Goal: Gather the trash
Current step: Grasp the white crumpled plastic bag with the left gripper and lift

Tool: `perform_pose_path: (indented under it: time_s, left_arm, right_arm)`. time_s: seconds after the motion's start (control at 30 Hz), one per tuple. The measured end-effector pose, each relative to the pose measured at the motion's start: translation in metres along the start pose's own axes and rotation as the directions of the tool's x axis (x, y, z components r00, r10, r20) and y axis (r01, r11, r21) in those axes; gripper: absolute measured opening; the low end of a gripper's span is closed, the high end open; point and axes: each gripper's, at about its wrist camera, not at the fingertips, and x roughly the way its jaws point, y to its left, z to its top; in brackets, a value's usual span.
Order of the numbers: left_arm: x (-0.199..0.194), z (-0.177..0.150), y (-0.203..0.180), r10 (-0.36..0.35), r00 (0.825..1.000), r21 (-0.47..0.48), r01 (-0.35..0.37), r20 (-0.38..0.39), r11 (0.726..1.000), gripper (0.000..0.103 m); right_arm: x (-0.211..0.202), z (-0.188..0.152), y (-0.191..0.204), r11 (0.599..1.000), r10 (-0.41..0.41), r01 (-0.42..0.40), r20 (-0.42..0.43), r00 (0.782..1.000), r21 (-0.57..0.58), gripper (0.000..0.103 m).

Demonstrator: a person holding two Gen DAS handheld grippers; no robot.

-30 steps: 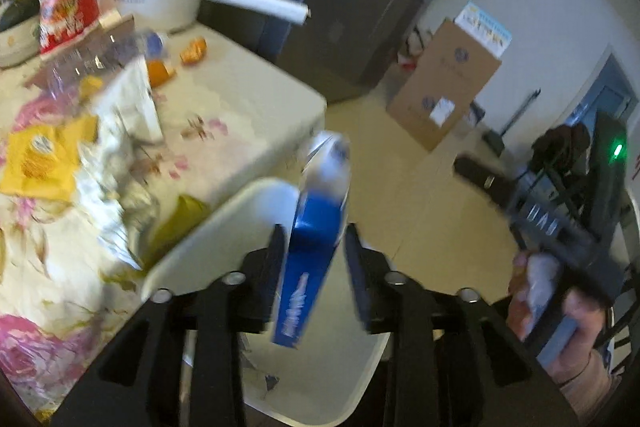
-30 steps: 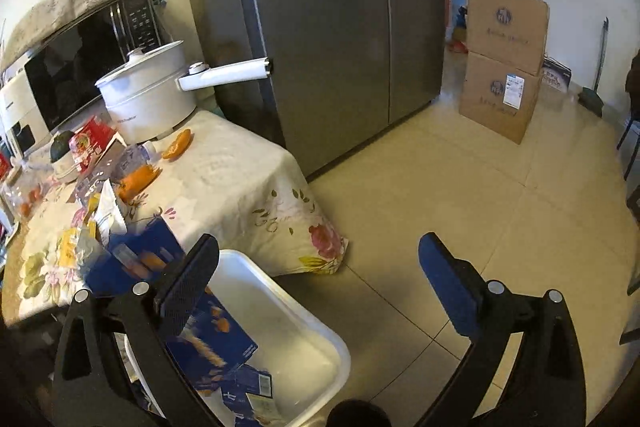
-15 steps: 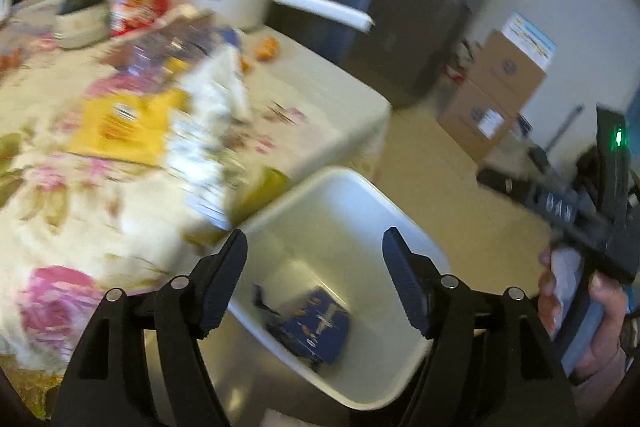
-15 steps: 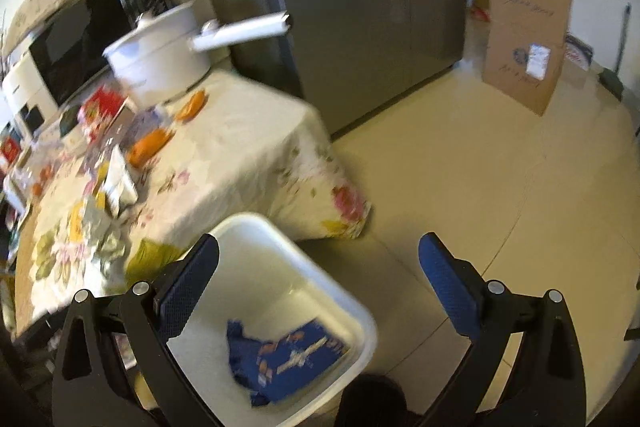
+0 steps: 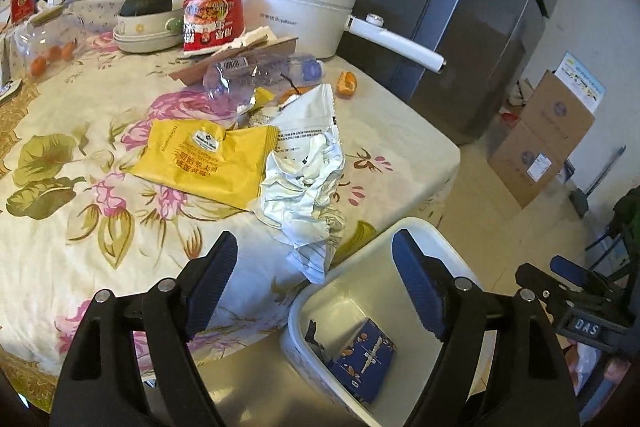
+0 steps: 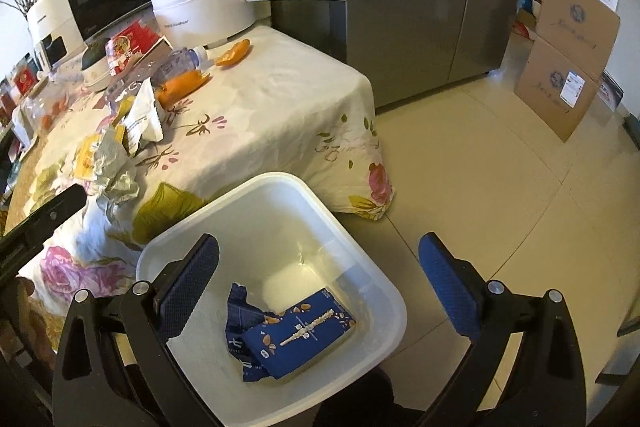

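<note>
Beside table (image 6: 280,99), white bin (image 6: 372,267) holds blue packet (image 6: 300,335), creased.

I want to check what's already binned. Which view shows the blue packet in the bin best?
The right wrist view: the blue packet lies fully visible on the floor of the white bin. The left wrist view shows it too, partly behind the bin's near wall.

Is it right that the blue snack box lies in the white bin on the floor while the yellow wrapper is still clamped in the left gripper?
Not quite. The blue snack box does lie in the white bin, but the yellow wrapper lies on the floral tablecloth. The left wrist view shows the left gripper with jaws opening and nothing between them.
</note>
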Motion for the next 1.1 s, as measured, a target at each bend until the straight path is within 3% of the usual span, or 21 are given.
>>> perform_pose_path:
  time_s: [0.4,0.47,0.53,0.57,0.63,0.8,0.9,1.03,1.1]
  left_arm:
    - [0.051,0.013,0.003,0.075,0.996,-0.064,-0.078,-0.052,0.995,0.076]
    - [0.056,0.012,0.004,0.069,0.996,-0.064,-0.073,-0.063,0.995,0.054]
    - [0.057,0.012,0.007,0.050,0.996,-0.065,-0.055,-0.067,0.996,0.051]
    - [0.055,0.012,0.007,0.045,0.997,-0.059,-0.048,-0.057,0.997,0.038]
    - [0.049,0.013,0.008,0.025,0.999,-0.051,-0.027,-0.046,0.998,0.034]
    - [0.021,0.016,0.024,-0.033,0.999,-0.090,0.033,0.001,0.995,0.034]
    - [-0.002,0.023,0.041,-0.073,0.996,-0.143,0.078,0.042,0.987,0.034]
    - [-0.049,0.038,0.070,-0.097,0.984,-0.205,0.127,0.151,0.971,0.034]
    - [-0.073,0.045,0.083,-0.094,0.973,-0.226,0.142,0.211,0.964,0.034]
  right_arm:
    - [0.008,-0.003,0.009,0.998,-0.035,0.033,-0.032,0.999,-0.055,0.096]
    - [0.009,-0.003,0.009,0.998,-0.033,0.032,-0.036,0.999,-0.051,0.096]
    - [0.010,-0.003,0.010,0.998,-0.029,0.027,-0.038,0.999,-0.048,0.096]
    - [0.009,-0.003,0.011,0.999,-0.024,0.022,-0.036,0.999,-0.047,0.096]
    - [0.008,-0.003,0.015,0.999,-0.013,0.011,-0.029,0.999,-0.048,0.096]
    - [0.009,0.000,0.034,0.995,0.065,-0.068,-0.030,0.997,-0.075,0.096]
    - [0.013,0.005,0.046,0.985,0.151,-0.156,-0.068,0.986,-0.068,0.096]
    - [0.020,0.019,0.068,0.958,0.278,-0.285,-0.126,0.952,-0.041,0.096]
    - [0.026,0.030,0.086,0.929,0.365,-0.370,-0.156,0.918,-0.007,0.096]
